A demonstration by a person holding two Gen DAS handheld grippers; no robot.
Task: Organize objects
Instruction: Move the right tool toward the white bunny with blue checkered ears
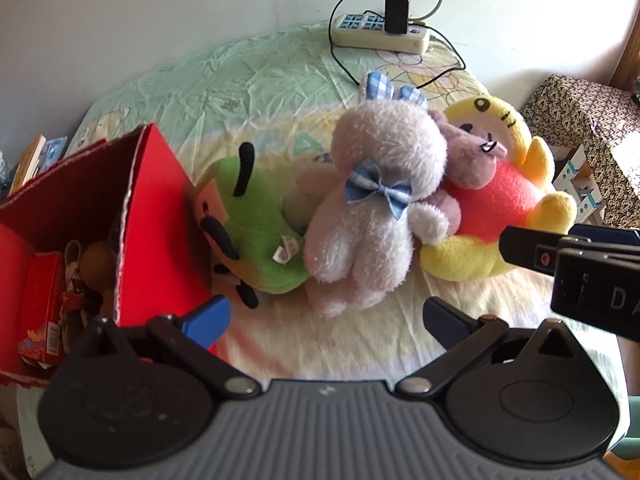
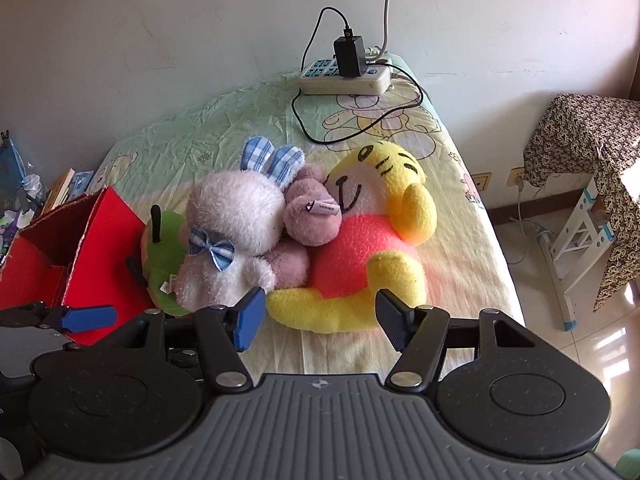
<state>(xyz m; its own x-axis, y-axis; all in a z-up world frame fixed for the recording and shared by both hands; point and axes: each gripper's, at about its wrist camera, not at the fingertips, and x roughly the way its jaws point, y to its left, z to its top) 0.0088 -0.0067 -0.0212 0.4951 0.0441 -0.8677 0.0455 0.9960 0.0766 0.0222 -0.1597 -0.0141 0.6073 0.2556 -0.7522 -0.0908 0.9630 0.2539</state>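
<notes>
Plush toys fill the bed's [image 2: 248, 108] middle: rabbit [image 1: 372, 216] between green toy [image 1: 260, 240] and yellow bear [image 2: 360, 256], red box [image 1: 156, 216] at the left edge. My left gripper [image 1: 326, 316] and right gripper [image 2: 320, 320] both hover released, grasping nothing.

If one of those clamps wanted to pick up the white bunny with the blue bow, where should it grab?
Probably the white bunny's body just below the blue bow, coming from above. It lies on top of the pile, over the green toy and purple toy, so its narrow plush middle is exposed. The open left gripper sits nearest, in front of it.
</notes>
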